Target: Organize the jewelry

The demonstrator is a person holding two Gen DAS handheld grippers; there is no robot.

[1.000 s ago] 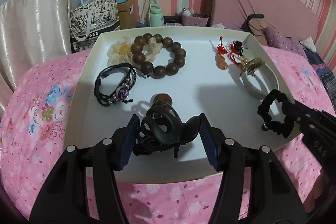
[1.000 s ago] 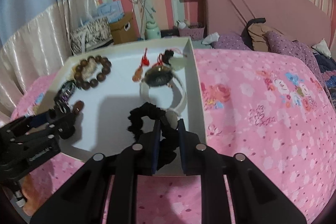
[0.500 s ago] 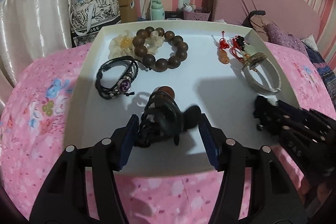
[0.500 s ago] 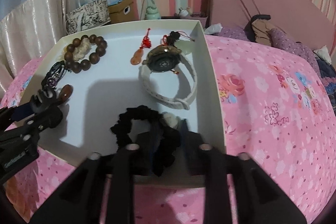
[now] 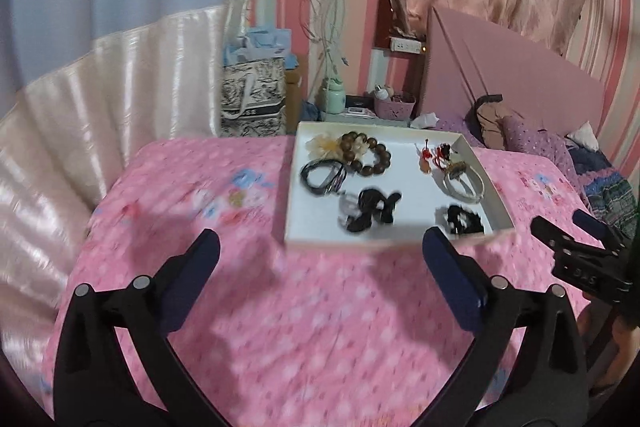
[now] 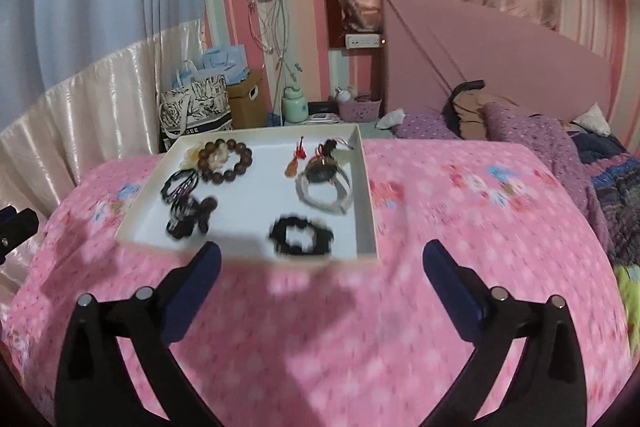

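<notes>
A white tray (image 5: 384,243) (image 6: 366,195) lies on the pink bed cover. In it are a black hair claw (image 5: 374,207) (image 6: 188,215), a black scrunchie (image 5: 462,219) (image 6: 302,235), a brown bead bracelet (image 5: 368,155) (image 6: 228,159), a black cord bracelet (image 5: 322,177), a white watch (image 5: 464,181) (image 6: 326,187) and a red tassel charm (image 6: 298,157). My left gripper (image 5: 320,247) hangs over the cover, in front of the tray, its jaws opening wide with nothing between them. My right gripper (image 6: 322,259) is likewise back from the tray, jaws opening and empty.
The pink floral bed cover (image 5: 320,327) fills the foreground. Beyond the tray stand a printed paper bag (image 6: 196,107), a cardboard box (image 6: 246,103), a green bottle (image 6: 294,107) and a purple basket (image 6: 360,109). Pillows and clothes (image 6: 520,131) lie by the pink headboard on the right.
Both grippers have let go and drawn back and up from the tray, jaws now wide. The hair claw and the scrunchie stay lying in the tray.
</notes>
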